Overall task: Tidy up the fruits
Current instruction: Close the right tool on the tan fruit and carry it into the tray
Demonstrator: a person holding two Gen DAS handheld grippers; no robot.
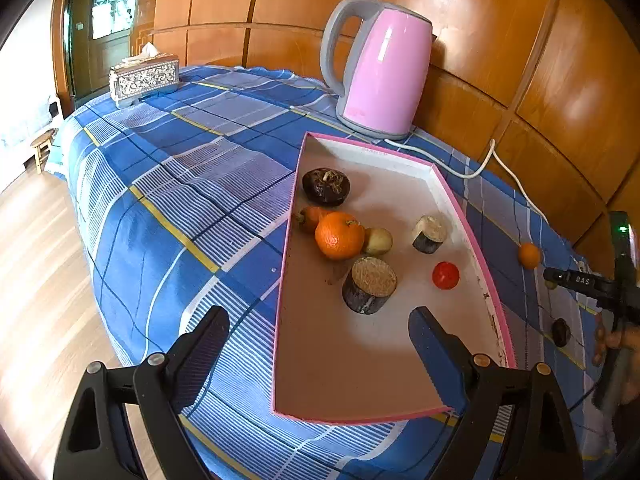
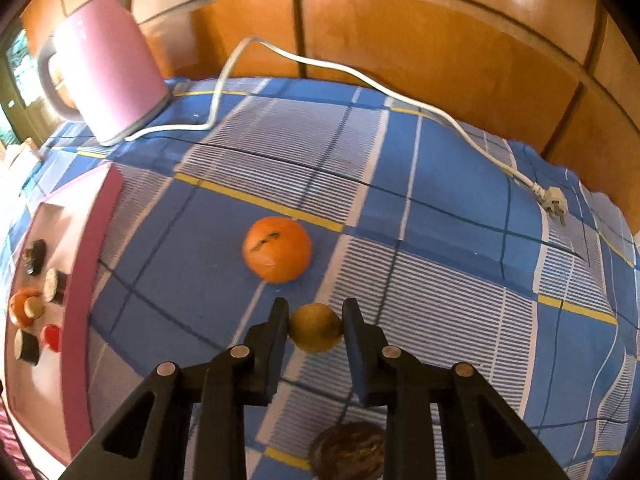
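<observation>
In the left wrist view, the left gripper (image 1: 318,330) hung with its jaws spread wide and empty over the near end of the pink tray (image 1: 286,240). The tray held an orange (image 1: 339,235), a small red fruit (image 1: 445,275), a dark round fruit (image 1: 325,186) and two cut brown chunks (image 1: 369,290). A pink kettle (image 1: 380,72) stood behind.

In the right wrist view, the right gripper (image 2: 315,314) was clenched on a small yellow-green fruit (image 2: 315,327) — both pads pressed its sides — above the checked cloth (image 2: 460,240). A loose orange (image 2: 277,249) lay just beyond; a dark fruit (image 2: 346,450) lay nearer.
</observation>
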